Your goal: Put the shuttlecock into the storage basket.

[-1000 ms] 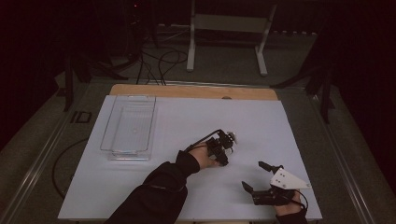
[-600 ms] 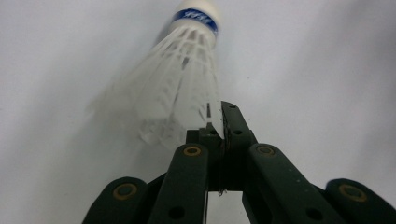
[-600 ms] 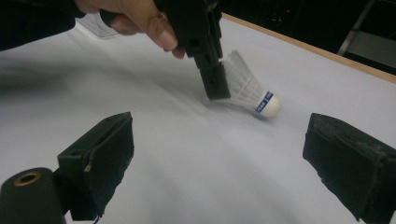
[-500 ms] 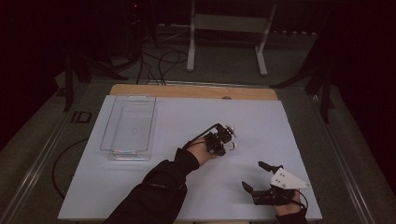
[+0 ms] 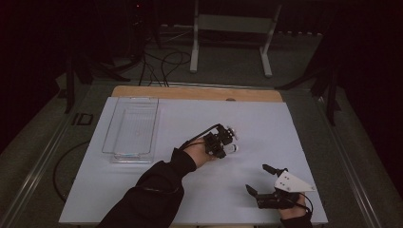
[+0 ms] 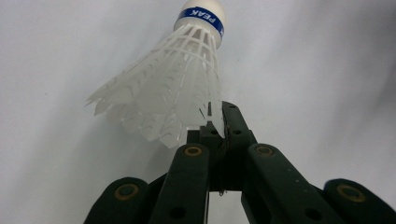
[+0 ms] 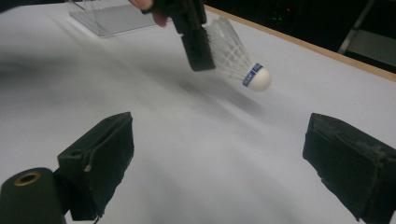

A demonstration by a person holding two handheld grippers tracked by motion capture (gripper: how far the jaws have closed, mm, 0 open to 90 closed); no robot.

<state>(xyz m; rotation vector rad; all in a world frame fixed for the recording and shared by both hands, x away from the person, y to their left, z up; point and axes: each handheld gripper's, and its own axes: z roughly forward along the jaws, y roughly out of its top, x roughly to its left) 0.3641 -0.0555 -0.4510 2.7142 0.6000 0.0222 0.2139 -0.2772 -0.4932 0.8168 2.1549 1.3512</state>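
A white plastic shuttlecock (image 6: 173, 88) with a blue band round its cork hangs just above the white table, cork pointing away from the hand. My left gripper (image 6: 218, 122) is shut on the rim of its skirt. In the high view that gripper (image 5: 224, 142) is at the table's middle, with the shuttlecock (image 5: 232, 148) at its tip. The right gripper view shows the left gripper (image 7: 197, 49) and the shuttlecock (image 7: 236, 58) off the surface, a shadow beneath. My right gripper (image 5: 266, 179) rests near the front right edge, open with nothing between its jaws (image 7: 219, 158).
A clear plastic tray (image 5: 130, 127) lies at the table's left, also visible at the far left in the right gripper view as the tray (image 7: 109, 16). A wooden strip (image 5: 199, 92) runs along the far edge. Cables and a metal stand are on the floor beyond.
My left hand has risen a little and drawn slightly leftward with the shuttlecock in its jaws. The right gripper has stayed where it was.
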